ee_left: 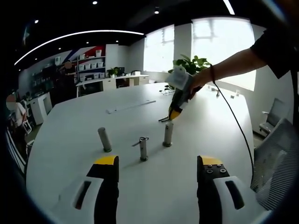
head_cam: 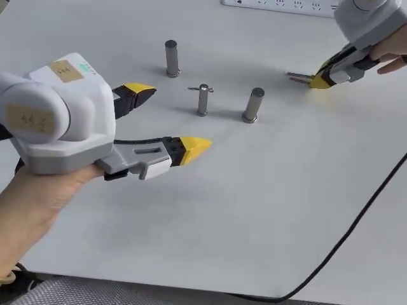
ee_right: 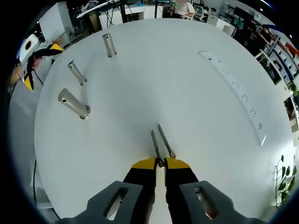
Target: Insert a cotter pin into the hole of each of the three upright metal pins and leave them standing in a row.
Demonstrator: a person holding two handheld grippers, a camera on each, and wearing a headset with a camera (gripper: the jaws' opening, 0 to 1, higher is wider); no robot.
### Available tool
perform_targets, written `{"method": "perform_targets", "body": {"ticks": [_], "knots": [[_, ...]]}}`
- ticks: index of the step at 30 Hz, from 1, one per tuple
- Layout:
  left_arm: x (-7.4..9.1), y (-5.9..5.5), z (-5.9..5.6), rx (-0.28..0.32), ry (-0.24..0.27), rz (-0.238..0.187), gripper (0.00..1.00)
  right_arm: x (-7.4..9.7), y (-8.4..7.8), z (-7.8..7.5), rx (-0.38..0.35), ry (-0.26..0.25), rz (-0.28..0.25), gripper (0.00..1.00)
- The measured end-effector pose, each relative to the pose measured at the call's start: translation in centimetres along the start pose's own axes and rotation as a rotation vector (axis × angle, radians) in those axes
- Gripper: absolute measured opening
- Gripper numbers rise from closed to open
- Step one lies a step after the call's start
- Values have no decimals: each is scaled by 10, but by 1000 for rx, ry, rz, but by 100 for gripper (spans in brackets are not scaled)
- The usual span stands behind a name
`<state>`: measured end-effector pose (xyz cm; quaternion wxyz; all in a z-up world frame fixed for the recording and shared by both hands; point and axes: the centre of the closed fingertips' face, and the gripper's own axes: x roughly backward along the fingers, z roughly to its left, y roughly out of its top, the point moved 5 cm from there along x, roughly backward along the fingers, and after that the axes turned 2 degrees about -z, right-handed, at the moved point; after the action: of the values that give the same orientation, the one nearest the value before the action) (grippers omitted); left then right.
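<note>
Three upright metal pins stand in a row on the white table: the far-left pin [head_cam: 172, 58], the middle pin [head_cam: 203, 100] with a cotter pin through its top, and the right pin [head_cam: 253, 105]. My left gripper [head_cam: 170, 119] hovers open in front of them with nothing between its jaws; its own view shows the same row [ee_left: 104, 139] [ee_left: 143, 148] [ee_left: 168, 134]. My right gripper [head_cam: 320, 81] is down at the table to the right of the row. It is shut on a cotter pin [ee_right: 155, 143], and a second cotter pin [ee_right: 166, 140] lies beside it.
A white power strip [head_cam: 280, 5] lies along the table's far edge. A black cable [head_cam: 356, 222] trails over the right side of the table. An office room with desks, a plant and chairs surrounds the table.
</note>
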<state>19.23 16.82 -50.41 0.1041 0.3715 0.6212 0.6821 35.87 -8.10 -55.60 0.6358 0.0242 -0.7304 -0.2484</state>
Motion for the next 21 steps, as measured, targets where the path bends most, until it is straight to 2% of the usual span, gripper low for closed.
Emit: {"method": "perform_targets", "body": {"ticks": [7, 9, 15, 17, 21], "knots": [[1, 0, -1, 1, -2, -1, 67, 5, 2, 9, 46, 3, 23, 0], [1, 0, -2, -1, -4, 3, 67, 3, 1, 4, 66, 0, 28, 0], [1, 0, -4, -2, -10, 4, 67, 5, 1, 9, 99, -13, 35, 0], [1, 0, -4, -2, -9, 4, 67, 1, 1, 0, 109, -17, 37, 0], [2, 1, -4, 0, -13, 6, 66, 1, 1, 0, 138, -33, 41, 0]]}}
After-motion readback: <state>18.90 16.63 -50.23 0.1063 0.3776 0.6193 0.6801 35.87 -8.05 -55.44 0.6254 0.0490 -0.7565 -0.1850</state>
